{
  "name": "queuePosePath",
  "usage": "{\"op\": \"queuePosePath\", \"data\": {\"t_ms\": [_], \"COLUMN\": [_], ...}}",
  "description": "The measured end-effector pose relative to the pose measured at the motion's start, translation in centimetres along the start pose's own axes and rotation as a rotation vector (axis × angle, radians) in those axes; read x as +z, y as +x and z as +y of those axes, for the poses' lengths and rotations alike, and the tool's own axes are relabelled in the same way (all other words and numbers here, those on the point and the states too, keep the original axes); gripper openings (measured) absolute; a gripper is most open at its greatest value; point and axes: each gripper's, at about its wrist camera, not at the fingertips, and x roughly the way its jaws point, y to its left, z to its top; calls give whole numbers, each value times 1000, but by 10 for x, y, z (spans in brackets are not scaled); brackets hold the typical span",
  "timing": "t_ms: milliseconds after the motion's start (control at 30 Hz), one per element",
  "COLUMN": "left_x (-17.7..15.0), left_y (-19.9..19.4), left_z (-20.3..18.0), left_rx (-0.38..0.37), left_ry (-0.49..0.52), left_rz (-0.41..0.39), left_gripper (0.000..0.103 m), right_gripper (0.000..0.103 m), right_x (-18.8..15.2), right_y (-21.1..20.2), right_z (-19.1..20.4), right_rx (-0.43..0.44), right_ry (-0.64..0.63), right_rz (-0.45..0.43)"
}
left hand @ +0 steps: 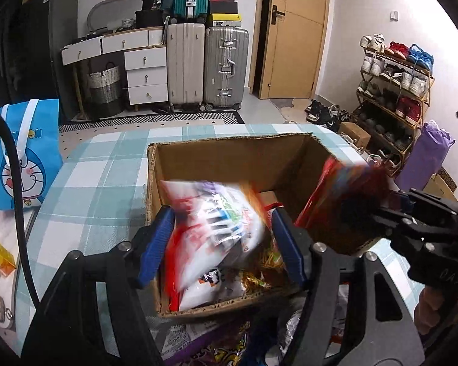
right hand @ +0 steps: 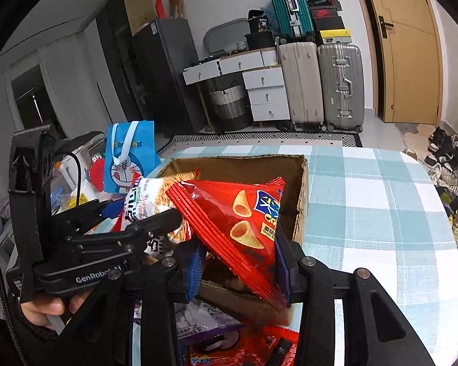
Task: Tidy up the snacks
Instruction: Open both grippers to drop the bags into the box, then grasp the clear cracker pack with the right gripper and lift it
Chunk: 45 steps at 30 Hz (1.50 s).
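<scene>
An open cardboard box [left hand: 216, 152] stands on the checked table, with several snack packets inside. My left gripper [left hand: 221, 244] is shut on a white and red snack bag [left hand: 210, 228], held over the box's near half; the bag is motion-blurred. My right gripper [right hand: 239, 262] is shut on a red bag of cone snacks [right hand: 238, 222], held above the box's [right hand: 244, 164] near edge. In the left wrist view the red bag [left hand: 336, 201] shows blurred at the box's right wall. In the right wrist view the white bag [right hand: 149, 201] sits left of the red one.
More snack packets [right hand: 216, 335] lie on the table in front of the box. A blue Doraemon bag [left hand: 24, 155] stands left of the table. The checked tablecloth [right hand: 366, 213] stretches right of the box. Suitcases, drawers and a shoe rack [left hand: 394, 91] stand beyond.
</scene>
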Motion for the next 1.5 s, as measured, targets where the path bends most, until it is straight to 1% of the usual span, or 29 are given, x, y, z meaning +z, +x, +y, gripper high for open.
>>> {"op": "queuePosePath", "data": {"t_ms": [67, 100, 167, 233, 300, 400, 467, 633, 733, 833, 967, 1033, 1133, 1167, 1267, 1433, 1500], "left_x": [-4, -4, -6, -8, -13, -26, -36, -69, -89, -105, -120, -122, -124, -124, -121, -121, -122], "left_y": [-9, -14, -22, -32, -42, -62, -75, -103, -113, -121, -122, -119, -118, -118, -112, -108, -108], "left_z": [3, 5, 6, 10, 15, 24, 29, 37, 38, 36, 31, 28, 24, 23, 18, 13, 12], "left_rx": [-12, -26, -25, -23, -28, -17, -11, -14, -7, -24, -21, -28, -30, -35, -37, -46, -47], "left_ry": [-1, -6, -13, -26, -48, -51, -62, -79, -75, -58, -42, -40, -36, -31, -10, 5, 14], "left_rz": [-8, -14, -12, -8, -22, -48, -58, -68, -59, -42, -22, -1, 8, 13, 30, 50, 53], "left_gripper": [82, 85, 87, 92, 103, 103, 103, 103, 103, 103, 103, 103, 103, 103, 103, 103, 103], "right_gripper": [51, 56, 68, 90, 103, 103, 103, 103, 103, 103, 103, 103, 103, 103, 103, 103, 103], "right_x": [0, 0, -1, -2, -4, -9, -16, -36, -48, -58, -74, -79, -87, -89, -92, -98, -97], "right_y": [-1, -4, -13, -25, -35, -47, -53, -66, -74, -77, -78, -76, -73, -71, -67, -62, -67], "right_z": [-3, -4, -3, -4, -7, -8, -6, 0, 4, 6, 11, 11, 10, 10, 9, 5, 3], "right_rx": [26, 44, 25, 17, 29, 10, -23, -41, -48, -49, -63, -58, -68, -71, -70, -115, -146], "right_ry": [17, 25, 16, 18, 43, 41, 21, -3, -7, -7, -37, -39, -38, -38, -36, -67, -93], "right_rz": [4, -1, -31, -56, -63, -52, -35, 5, 16, 42, 81, 94, 130, 151, 172, 241, 221]}}
